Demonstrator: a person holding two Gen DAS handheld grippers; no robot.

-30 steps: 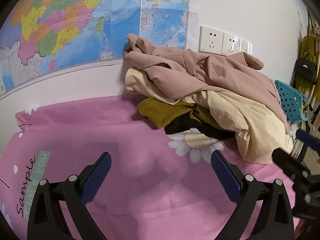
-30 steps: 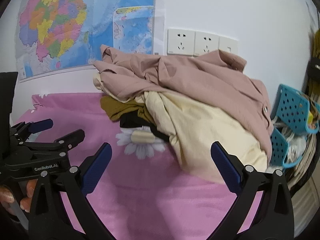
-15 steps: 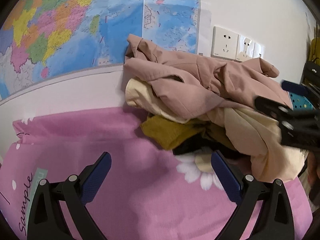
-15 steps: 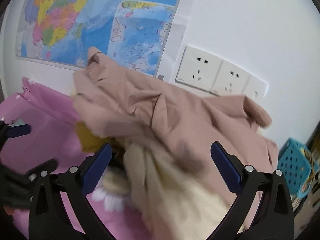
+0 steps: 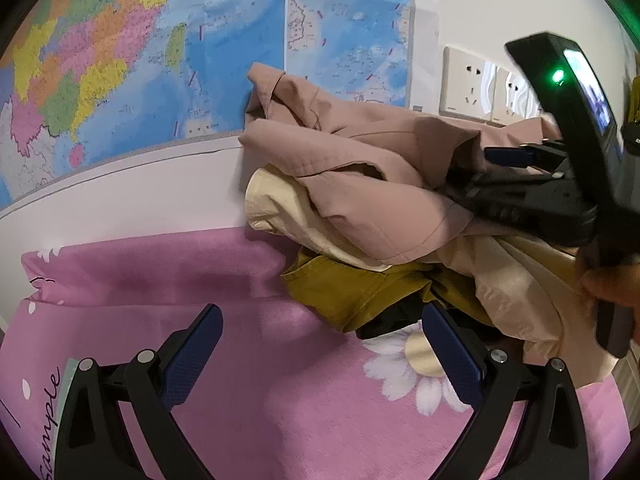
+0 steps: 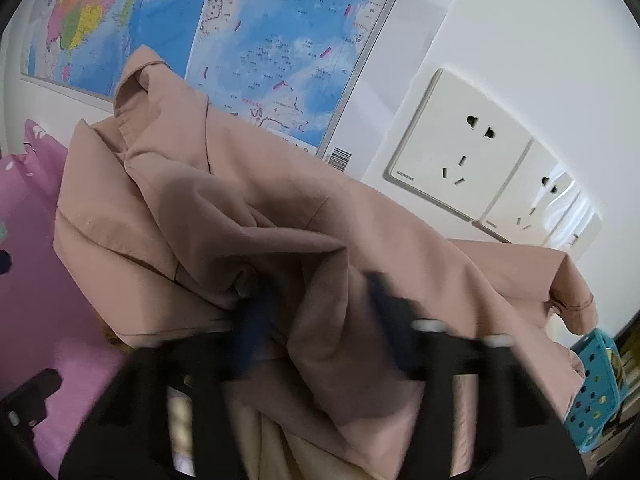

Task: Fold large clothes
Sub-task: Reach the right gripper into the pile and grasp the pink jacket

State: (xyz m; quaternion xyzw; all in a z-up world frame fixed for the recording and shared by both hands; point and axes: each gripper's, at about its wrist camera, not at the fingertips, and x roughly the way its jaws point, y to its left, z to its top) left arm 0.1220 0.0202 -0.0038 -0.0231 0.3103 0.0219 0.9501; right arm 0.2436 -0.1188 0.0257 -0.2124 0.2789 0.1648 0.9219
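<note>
A pile of clothes lies on the pink bed sheet (image 5: pixel 248 292) against the wall: a dusty pink shirt (image 5: pixel 360 168) on top, a cream garment (image 5: pixel 280 204), a mustard one (image 5: pixel 352 288) and a black one under it. My left gripper (image 5: pixel 320 352) is open and empty above the sheet, left of the pile. My right gripper (image 6: pixel 316 320) is blurred, its fingers partly closed around a fold of the pink shirt (image 6: pixel 240 216); it also shows in the left wrist view (image 5: pixel 516 172), pushed into the shirt.
A map poster (image 5: pixel 160 60) and white wall sockets (image 6: pixel 460 152) are on the wall behind the pile. A blue plastic basket (image 6: pixel 596 392) stands right of the pile. The sheet has a daisy print (image 5: pixel 416 364) by the pile's front.
My right gripper moved forward into the pile and its fingers have narrowed around the pink shirt. My left gripper moved closer to the pile, still open.
</note>
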